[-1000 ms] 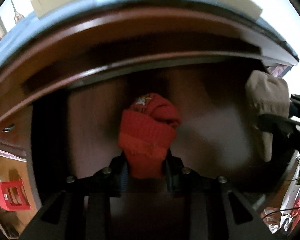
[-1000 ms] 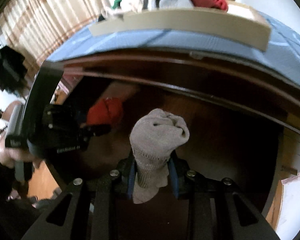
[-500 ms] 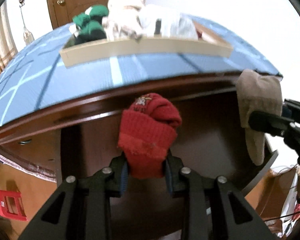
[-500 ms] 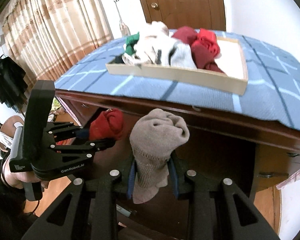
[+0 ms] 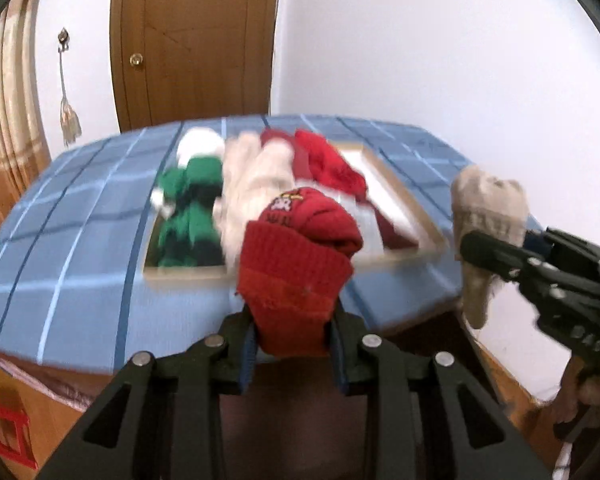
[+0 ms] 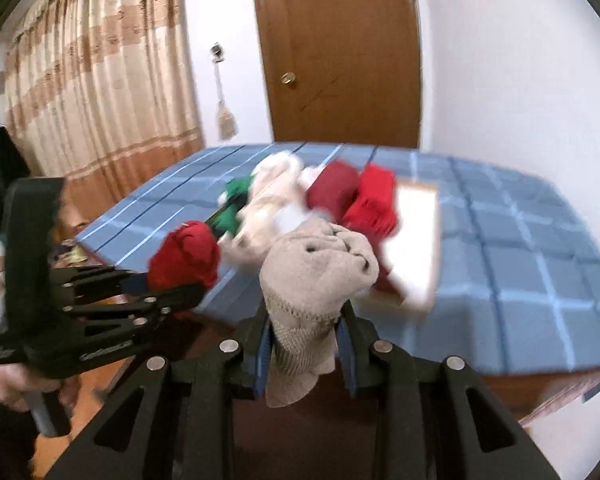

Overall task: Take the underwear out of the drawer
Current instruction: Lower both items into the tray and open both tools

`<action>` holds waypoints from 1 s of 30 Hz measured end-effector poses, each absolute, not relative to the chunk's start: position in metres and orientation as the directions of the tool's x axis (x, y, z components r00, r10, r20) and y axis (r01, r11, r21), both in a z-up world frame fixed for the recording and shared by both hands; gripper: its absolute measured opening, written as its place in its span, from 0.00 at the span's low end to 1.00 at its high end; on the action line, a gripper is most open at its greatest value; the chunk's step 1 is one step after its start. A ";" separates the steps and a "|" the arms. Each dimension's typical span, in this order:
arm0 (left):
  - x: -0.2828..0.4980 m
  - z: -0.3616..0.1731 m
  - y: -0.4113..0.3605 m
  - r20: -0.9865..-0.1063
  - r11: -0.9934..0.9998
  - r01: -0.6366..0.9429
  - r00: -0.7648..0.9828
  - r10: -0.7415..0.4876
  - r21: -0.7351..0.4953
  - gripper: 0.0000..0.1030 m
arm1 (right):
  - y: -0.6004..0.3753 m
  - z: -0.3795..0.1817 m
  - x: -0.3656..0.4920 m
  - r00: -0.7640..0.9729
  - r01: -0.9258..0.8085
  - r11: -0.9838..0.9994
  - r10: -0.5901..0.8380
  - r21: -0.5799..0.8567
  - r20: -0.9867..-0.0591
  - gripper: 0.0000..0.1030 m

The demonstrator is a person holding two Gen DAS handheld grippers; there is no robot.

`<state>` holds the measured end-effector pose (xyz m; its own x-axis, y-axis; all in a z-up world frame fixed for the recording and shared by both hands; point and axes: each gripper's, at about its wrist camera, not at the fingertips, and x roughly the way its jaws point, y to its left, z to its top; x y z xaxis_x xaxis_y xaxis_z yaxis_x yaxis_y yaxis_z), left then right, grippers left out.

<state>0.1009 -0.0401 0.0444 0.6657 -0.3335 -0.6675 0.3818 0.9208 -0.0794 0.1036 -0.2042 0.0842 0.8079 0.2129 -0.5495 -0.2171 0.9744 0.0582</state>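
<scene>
My left gripper [image 5: 294, 344] is shut on a rolled red knit bundle [image 5: 296, 264] with a small printed patch, held up above the blue checked tabletop [image 5: 80, 240]. My right gripper [image 6: 306, 346] is shut on a rolled beige knit bundle [image 6: 316, 276]. Each gripper shows in the other's view: the right one with the beige bundle [image 5: 488, 216] at the right edge, the left one with the red bundle [image 6: 186, 256] at the left. The dark open drawer [image 6: 300, 420] lies below both grippers, mostly hidden by them.
A shallow wooden tray [image 5: 404, 208] on the tabletop holds several rolled bundles in green [image 5: 188, 212], cream and red; its right end is bare. A brown door [image 6: 340, 52] and white wall stand behind. Striped curtains [image 6: 96, 80] hang at the left. A red stool [image 5: 4, 432] sits on the floor.
Both grippers have risen out of the drawer with their bundles and tilted up, so the views went from the dark drawer interior to the tabletop, tray and door.
</scene>
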 end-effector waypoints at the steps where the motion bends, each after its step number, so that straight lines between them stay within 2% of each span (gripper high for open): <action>1: 0.108 0.048 -0.046 -0.662 0.920 0.384 0.669 -0.338 -0.082 0.28 | -0.207 0.086 0.112 0.815 -0.193 0.980 0.188 0.048 -0.548 0.30; 10: 0.176 0.041 -0.098 -0.660 0.933 0.355 0.687 -0.304 -0.060 0.28 | -0.249 0.071 0.201 0.793 -0.034 0.995 0.082 0.089 -0.603 0.30; 21: 0.216 0.022 -0.121 -0.671 0.940 0.329 0.678 -0.300 -0.087 0.29 | -0.264 0.041 0.262 0.736 -0.006 0.992 0.089 0.125 -0.671 0.31; 23: 0.218 0.021 -0.124 -0.670 0.940 0.336 0.683 -0.290 -0.064 0.36 | -0.265 0.039 0.267 0.735 -0.010 0.991 0.099 0.136 -0.670 0.32; 25: 0.215 0.022 -0.128 -0.672 0.935 0.353 0.685 -0.281 -0.032 0.40 | -0.267 0.039 0.272 0.731 -0.027 0.989 0.119 0.146 -0.671 0.37; 27: 0.209 0.026 -0.126 -0.676 0.938 0.346 0.686 -0.270 -0.024 0.53 | -0.272 0.039 0.273 0.721 -0.014 0.988 0.116 0.153 -0.683 0.50; 28: 0.206 0.029 -0.124 -0.677 0.942 0.336 0.687 -0.265 -0.028 0.68 | -0.275 0.041 0.272 0.722 -0.007 0.986 0.119 0.164 -0.682 0.50; 29: 0.202 0.033 -0.120 -0.669 0.944 0.327 0.691 -0.272 -0.046 0.77 | -0.280 0.045 0.266 0.738 -0.014 0.982 0.138 0.190 -0.661 0.50; 30: 0.195 0.038 -0.116 -0.651 0.944 0.322 0.704 -0.286 -0.066 0.80 | -0.282 0.049 0.259 0.754 -0.013 0.980 0.141 0.199 -0.642 0.53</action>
